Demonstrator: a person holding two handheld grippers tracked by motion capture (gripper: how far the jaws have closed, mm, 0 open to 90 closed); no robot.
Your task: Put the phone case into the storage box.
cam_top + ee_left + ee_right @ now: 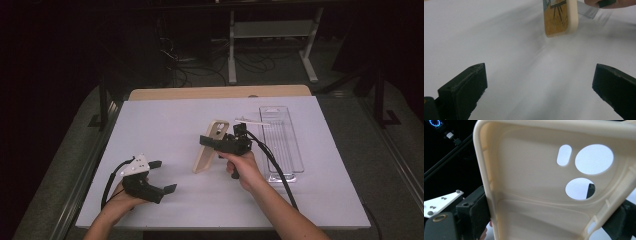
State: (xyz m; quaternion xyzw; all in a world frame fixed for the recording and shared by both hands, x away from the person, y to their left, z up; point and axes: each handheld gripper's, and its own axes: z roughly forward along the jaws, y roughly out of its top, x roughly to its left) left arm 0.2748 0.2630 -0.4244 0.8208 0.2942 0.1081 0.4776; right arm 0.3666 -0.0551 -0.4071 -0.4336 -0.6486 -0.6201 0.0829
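A cream phone case (206, 152) stands tilted near the middle of the white table (165, 120), camera cutouts at its upper end. My right gripper (212, 142) is shut on its sides; in the right gripper view the case's hollow inside (529, 182) spans the space between the jaws of my right gripper (546, 220). The left gripper view shows the case's printed back (556, 17) ahead. I cannot tell whether its lower end touches the table. My left gripper (163, 176) is open at the front left, jaws wide apart around nothing (539, 87).
A long clear plastic tray (282, 142) lies right of the case, close behind the right hand (245, 170). Cables trail from both grippers. Beyond the table's far edge are a dark floor, cables and a white stand (270, 30).
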